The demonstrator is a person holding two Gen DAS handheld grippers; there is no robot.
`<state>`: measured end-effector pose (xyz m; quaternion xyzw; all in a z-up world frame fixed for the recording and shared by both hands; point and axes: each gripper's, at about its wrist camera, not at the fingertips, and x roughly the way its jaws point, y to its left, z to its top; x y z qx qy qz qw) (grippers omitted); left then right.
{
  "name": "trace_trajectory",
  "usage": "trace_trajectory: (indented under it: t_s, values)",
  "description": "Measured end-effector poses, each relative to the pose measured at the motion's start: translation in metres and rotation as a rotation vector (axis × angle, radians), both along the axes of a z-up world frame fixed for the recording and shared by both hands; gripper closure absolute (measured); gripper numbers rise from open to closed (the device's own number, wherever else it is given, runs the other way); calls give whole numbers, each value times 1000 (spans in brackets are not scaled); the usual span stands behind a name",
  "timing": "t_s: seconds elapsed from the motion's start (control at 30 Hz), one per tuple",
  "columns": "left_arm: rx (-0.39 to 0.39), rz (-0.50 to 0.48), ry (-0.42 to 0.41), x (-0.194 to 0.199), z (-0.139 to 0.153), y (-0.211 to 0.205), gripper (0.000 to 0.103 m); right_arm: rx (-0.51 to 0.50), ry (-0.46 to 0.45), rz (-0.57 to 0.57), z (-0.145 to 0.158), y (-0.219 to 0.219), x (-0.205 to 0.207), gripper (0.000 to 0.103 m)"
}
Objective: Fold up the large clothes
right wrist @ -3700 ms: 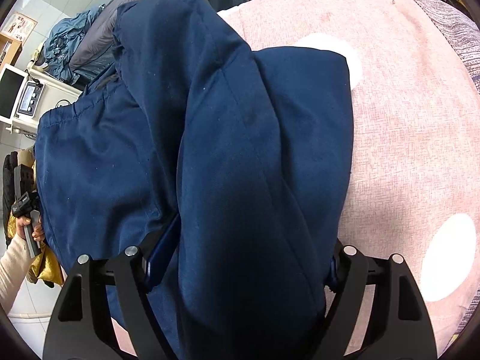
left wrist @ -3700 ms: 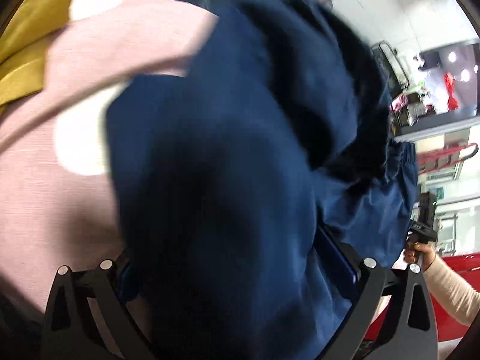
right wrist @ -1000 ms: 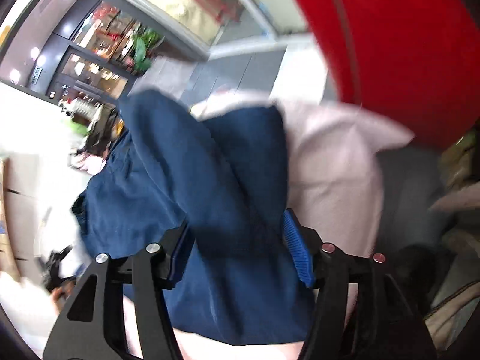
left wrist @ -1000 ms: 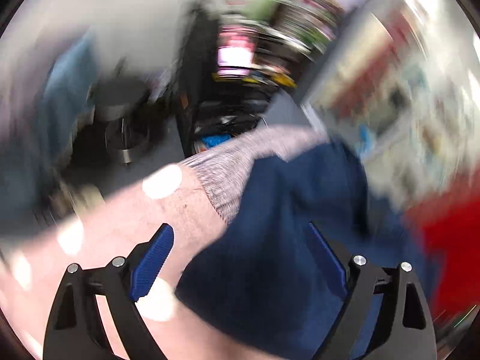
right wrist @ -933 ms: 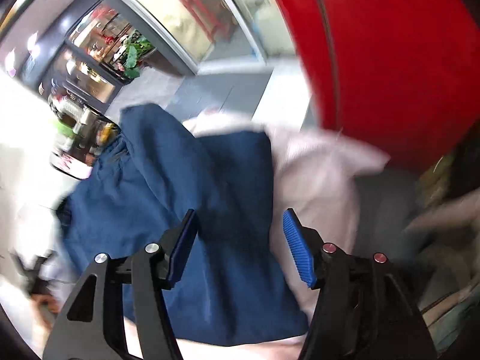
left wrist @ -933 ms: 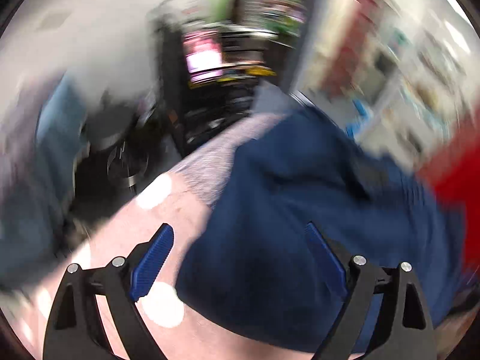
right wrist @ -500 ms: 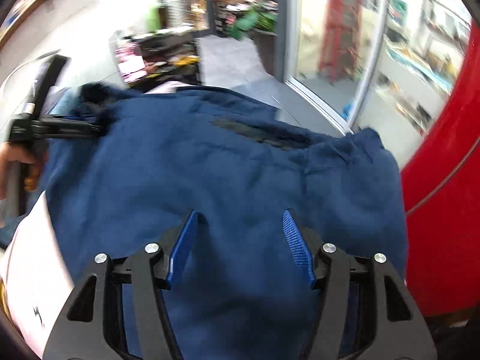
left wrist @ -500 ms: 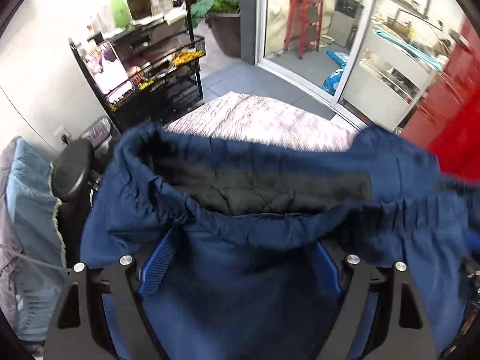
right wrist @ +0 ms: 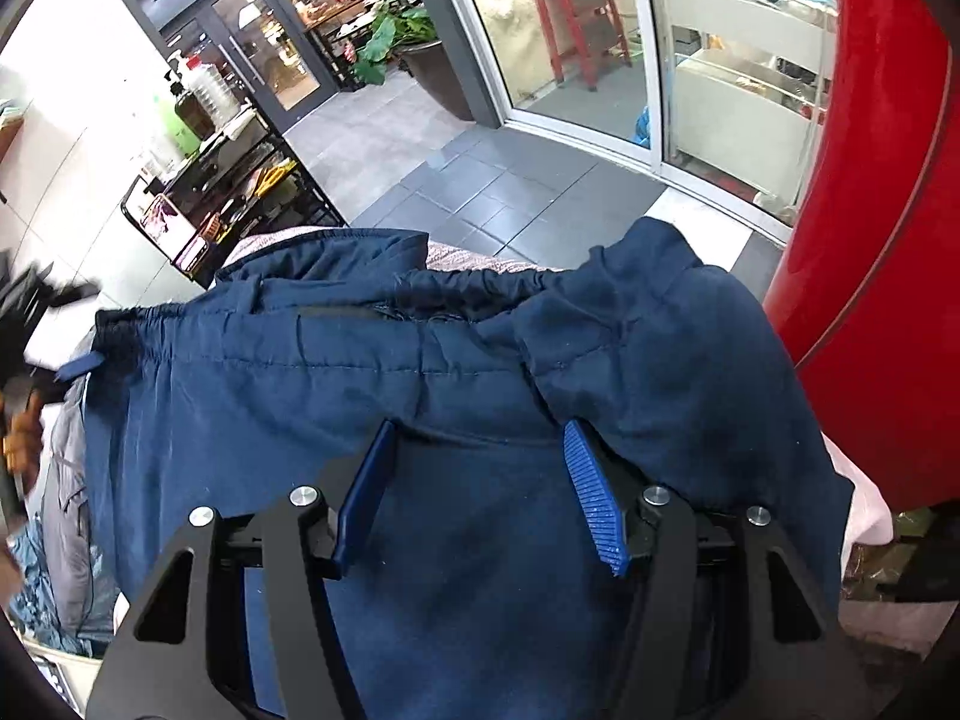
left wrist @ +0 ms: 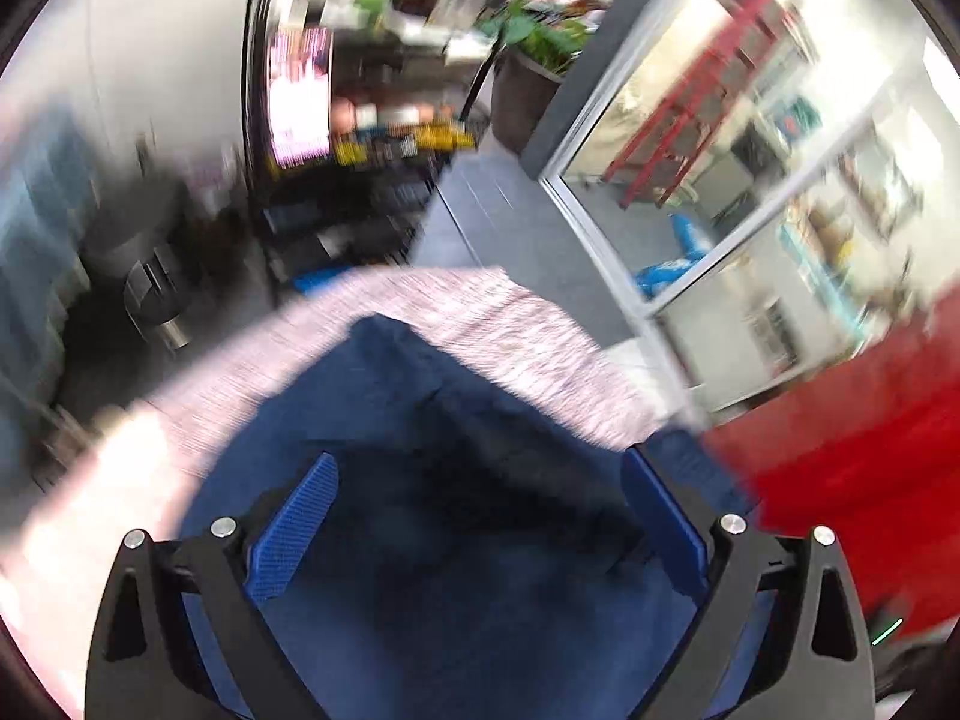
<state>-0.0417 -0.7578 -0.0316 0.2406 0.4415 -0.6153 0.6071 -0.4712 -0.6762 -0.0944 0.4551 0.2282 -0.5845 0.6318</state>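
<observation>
- Where the left wrist view is smeared by motion, the left gripper [left wrist: 477, 510] shows its blue-padded fingers [left wrist: 294, 528] spread wide apart, released, with nothing pinched between them.
- Navy jacket [left wrist: 456, 570]: it lies under and between those fingers, its upper edge reaching a pink and grey cloth [left wrist: 480, 312] that covers the surface beneath it; whether the pads touch the fabric cannot be told through the blur.
- Background, left wrist view: a dark shelf rack [left wrist: 336, 138] at upper left, a glass door [left wrist: 708, 138] with a red ladder [left wrist: 690, 126] behind it at upper right, and a red panel [left wrist: 870, 438] at right.
- Right gripper [right wrist: 480, 486]: in the sharp right wrist view its fingers [right wrist: 591, 504] stand apart, unclenched, with the jacket's fabric lying below the gap and nothing clamped.
- Navy jacket [right wrist: 312, 414], right wrist view: it is spread broadly across the frame, its elasticated hem [right wrist: 474, 288] running along the far edge and a fold of cloth bunched up at right, just beside the right pad.
- Far left edge: a blurred hand [right wrist: 21, 432] with a dark tool near the jacket's corner.
- Far right: a red panel [right wrist: 882, 210], with grey floor tiles [right wrist: 480, 180] and a potted plant [right wrist: 402, 36] beyond the jacket.
</observation>
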Motion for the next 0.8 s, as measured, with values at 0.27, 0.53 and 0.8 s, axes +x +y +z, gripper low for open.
trace_trajectory:
  t_s: [0.27,0.53,0.8]
  values:
    - [-58,-130,-340,-40,27,106,6,-124,162,15,65,51,24,25]
    - [47,-137,-409,-81,13,185,6,52,237,165,66,109,63,23]
    - [90,-127,-512,-110,26,217,6,136,301,225,70,141,83,23]
